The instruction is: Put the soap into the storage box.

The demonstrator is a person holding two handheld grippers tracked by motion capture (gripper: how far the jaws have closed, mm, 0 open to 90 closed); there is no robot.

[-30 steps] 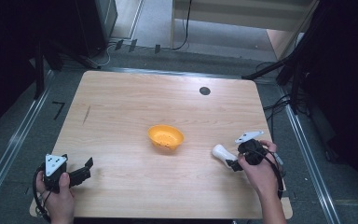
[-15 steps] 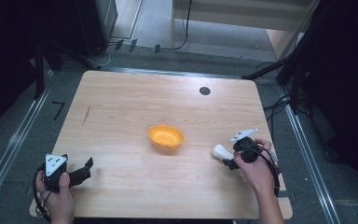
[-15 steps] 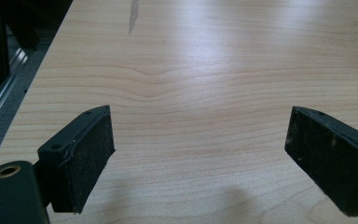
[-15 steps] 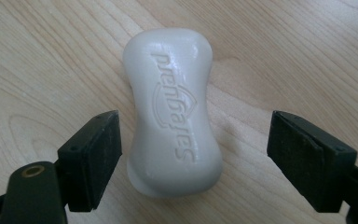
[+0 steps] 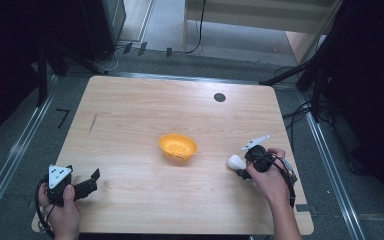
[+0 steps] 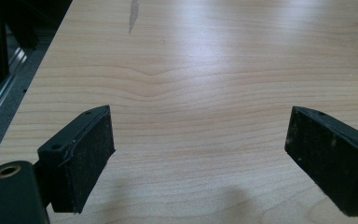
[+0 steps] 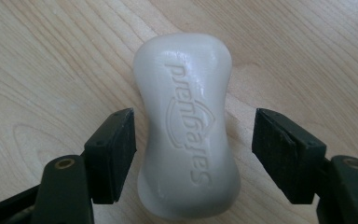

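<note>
White soap bar on table: rigid, smooth, likely slick. Right gripper just closing, pads astride narrow waist, not yet pressing. Left gripper open, idle.

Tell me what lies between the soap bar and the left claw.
The orange bowl sits roughly between the soap bar and the left claw; otherwise bare table, per the high view.
</note>
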